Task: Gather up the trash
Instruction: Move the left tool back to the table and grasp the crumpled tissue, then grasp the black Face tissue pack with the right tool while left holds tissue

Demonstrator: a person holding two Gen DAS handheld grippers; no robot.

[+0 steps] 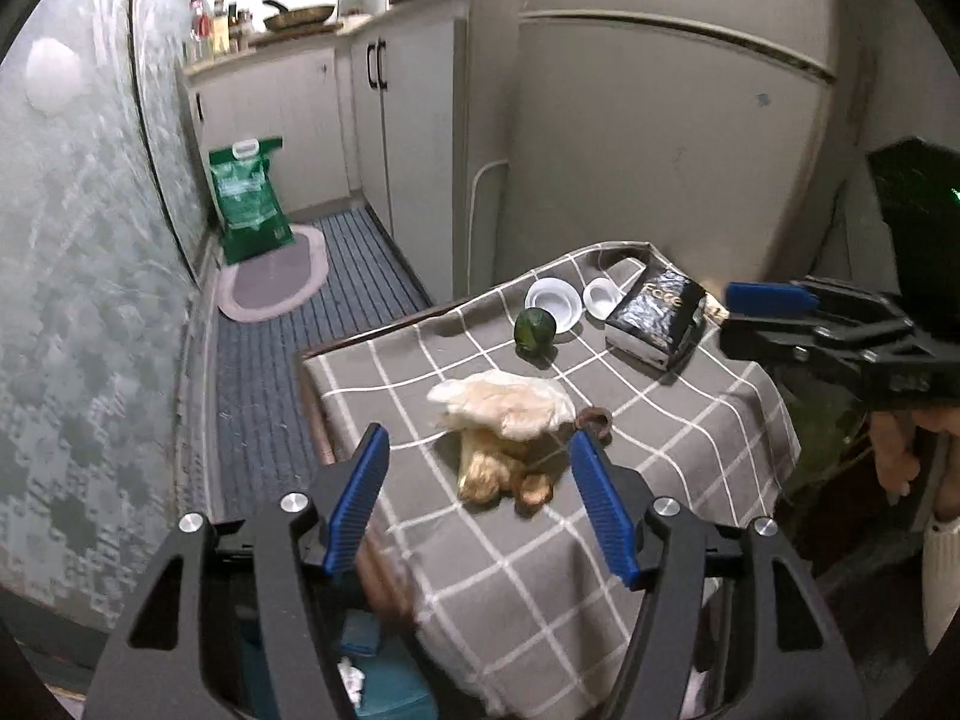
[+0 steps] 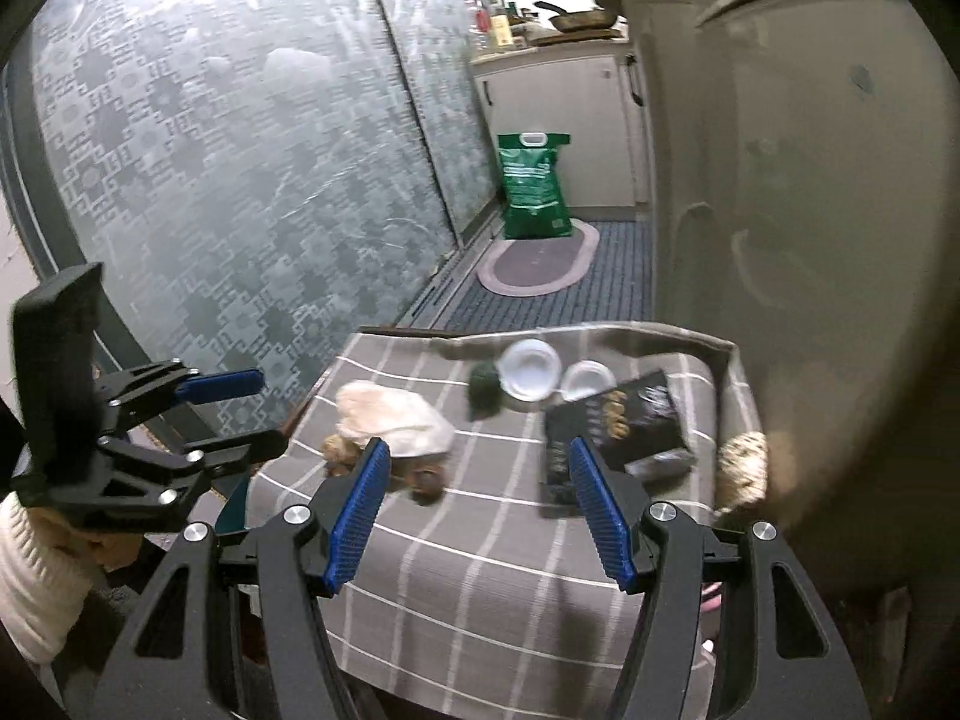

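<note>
Now both tools spread apart: left tool [image 1: 480,468] near crumpled tissue [image 1: 504,402], right tool [image 2: 477,480] above tablecloth [image 2: 480,570].

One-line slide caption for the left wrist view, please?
Left gripper, jaws open, over crumpled tissue on checked tablecloth.

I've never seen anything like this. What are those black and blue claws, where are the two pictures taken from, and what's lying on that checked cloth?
No robot here: a person holds a hand tool in each hand. Each carries a camera looking along its two blue-padded fingers, so each picture comes from one tool. The left gripper and right gripper are both open and hold nothing. On the checked tablecloth lie a crumpled tissue over brownish scraps, a green ball, two white lids and a black packet.
</note>
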